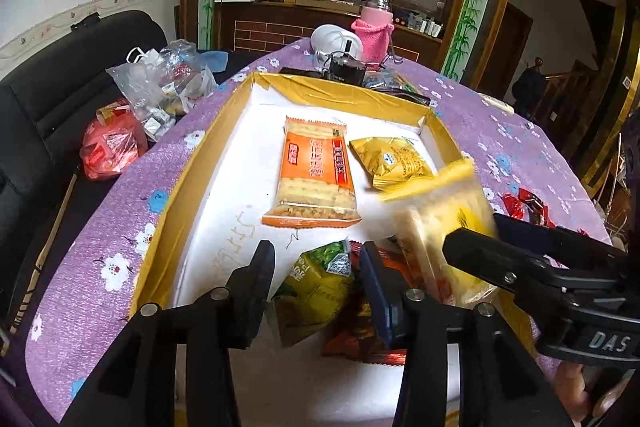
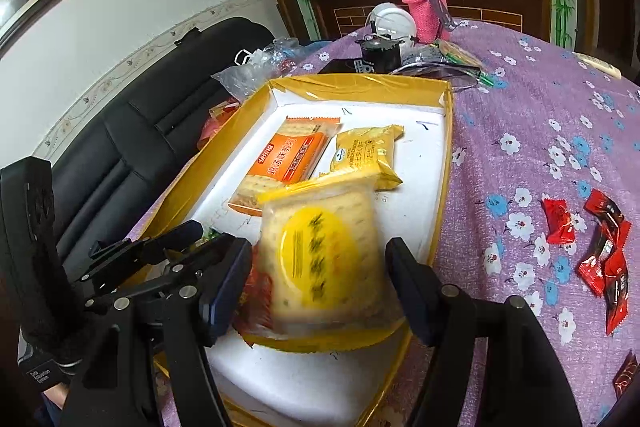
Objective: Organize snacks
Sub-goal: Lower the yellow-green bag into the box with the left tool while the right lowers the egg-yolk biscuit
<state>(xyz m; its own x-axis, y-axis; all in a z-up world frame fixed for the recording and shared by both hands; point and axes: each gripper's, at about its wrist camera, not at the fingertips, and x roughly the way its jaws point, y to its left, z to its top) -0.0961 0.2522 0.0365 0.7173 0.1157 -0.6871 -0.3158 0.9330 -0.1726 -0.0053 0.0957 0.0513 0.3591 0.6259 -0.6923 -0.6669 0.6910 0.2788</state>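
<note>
Your right tool [image 2: 320, 263] carries the clear cracker pack with the yellow round label [image 2: 320, 255] between its jaws, over the near part of the yellow-rimmed tray [image 2: 444, 163]; its print is too blurred to read. Your left tool [image 1: 316, 267] stands part open, pads clear of the green-and-yellow packet [image 1: 316, 287] lying between them. "DAS" [image 1: 610, 341] shows on the right tool's body. The orange biscuit pack [image 1: 312, 175] and gold packet [image 1: 394, 159] carry Chinese print I cannot make out. White tray floor lies free on the left; red candies [image 2: 592, 243] sit on the bench, right of the rim.
</note>
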